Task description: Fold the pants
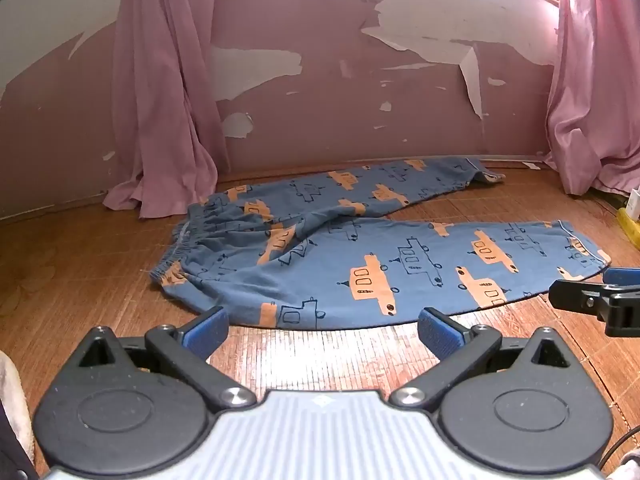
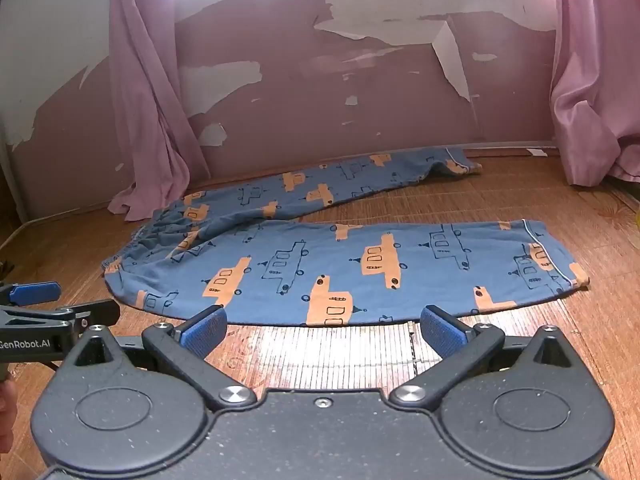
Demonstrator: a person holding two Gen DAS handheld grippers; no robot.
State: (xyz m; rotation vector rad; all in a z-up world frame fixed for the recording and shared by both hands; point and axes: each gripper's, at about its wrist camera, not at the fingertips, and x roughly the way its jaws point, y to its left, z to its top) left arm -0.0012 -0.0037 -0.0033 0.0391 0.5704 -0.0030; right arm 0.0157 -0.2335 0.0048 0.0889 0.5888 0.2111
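Blue pants (image 1: 360, 264) with orange and outlined vehicle prints lie spread flat on a bamboo mat (image 1: 320, 360), waistband at the left, both legs running right and splayed apart. The same pants (image 2: 340, 268) fill the middle of the right wrist view. My left gripper (image 1: 322, 330) hovers open just short of the near leg's front edge, holding nothing. My right gripper (image 2: 322, 330) is open too, empty, in front of the near leg closer to its cuff. The right gripper's fingers (image 1: 592, 296) show at the left view's right edge; the left gripper's fingers (image 2: 60, 312) show at the right view's left edge.
A pink wall with peeling paint (image 1: 360, 100) stands right behind the far leg. Pink curtains hang at the left (image 1: 160, 120) and right (image 1: 592, 100), pooling on the mat. A yellow object (image 1: 630, 224) sits at the far right edge.
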